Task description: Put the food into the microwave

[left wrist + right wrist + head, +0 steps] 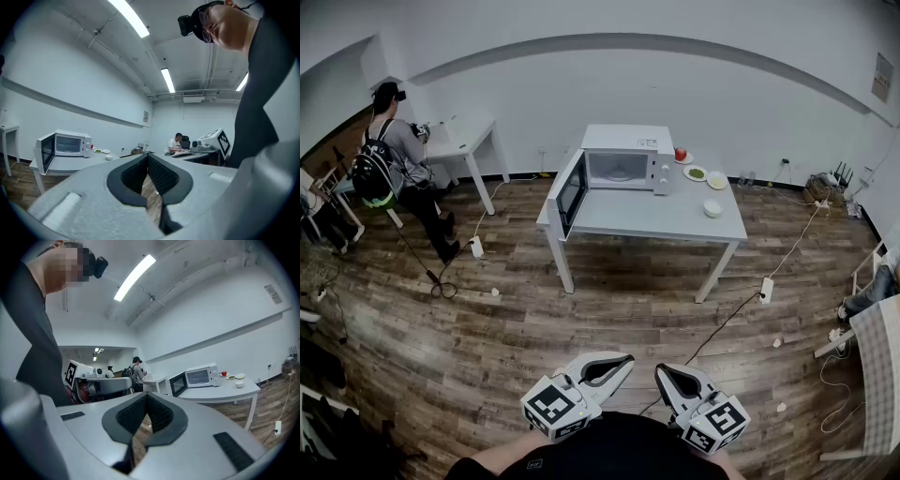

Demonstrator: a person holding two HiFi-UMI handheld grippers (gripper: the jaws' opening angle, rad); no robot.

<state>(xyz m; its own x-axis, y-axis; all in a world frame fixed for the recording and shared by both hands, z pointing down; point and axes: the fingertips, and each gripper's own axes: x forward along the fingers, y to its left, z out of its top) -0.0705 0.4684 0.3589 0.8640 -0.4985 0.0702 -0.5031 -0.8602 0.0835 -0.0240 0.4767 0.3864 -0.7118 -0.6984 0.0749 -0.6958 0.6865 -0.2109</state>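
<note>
Plainly, the left gripper (pixel 622 359) and right gripper (pixel 662 371) are hovering clenched and empty, well apart from the microwave (pixel 623 167).

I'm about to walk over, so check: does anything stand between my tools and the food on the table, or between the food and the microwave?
Nothing visible blocks either. Only a cable lies on the floor between the right tool and the table. The door of the microwave stands open, away from the food beside it.
</note>
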